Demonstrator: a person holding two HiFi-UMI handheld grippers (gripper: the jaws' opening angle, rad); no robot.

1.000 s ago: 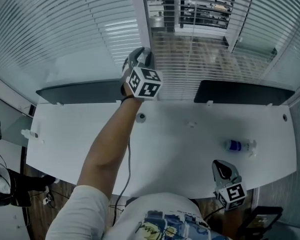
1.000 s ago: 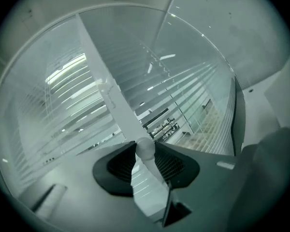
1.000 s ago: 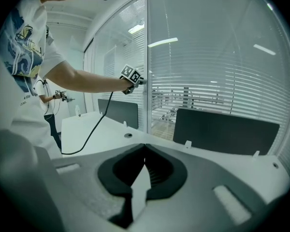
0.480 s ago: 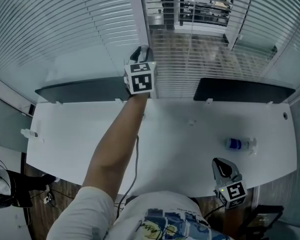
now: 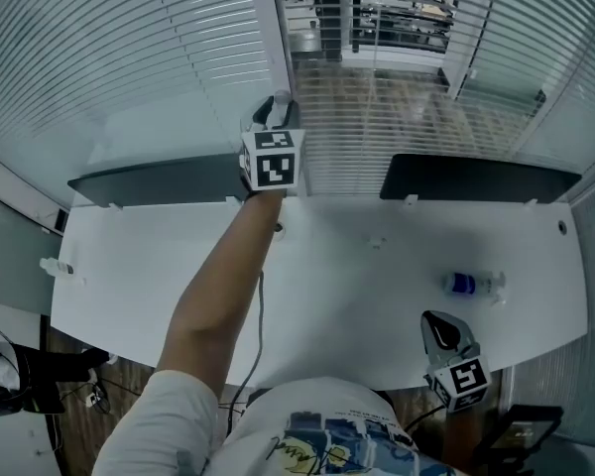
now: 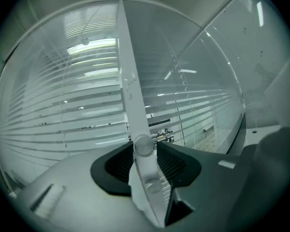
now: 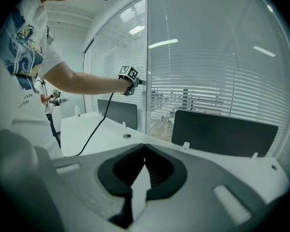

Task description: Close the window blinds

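blinds (image 5: 159, 58) down, bottle (image 5: 473, 285) on desk (image 5: 357, 305)

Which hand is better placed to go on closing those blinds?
Left. The left gripper is up at the blinds with the blind wand between its jaws, which have just been opening. The right gripper sits low at the desk near edge, shut and empty, away from the blinds.

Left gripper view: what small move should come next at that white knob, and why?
Probably close the left hand-held gripper on the white knob and twist it: its jaws have just been opening around it, and the slats show see-through gaps.
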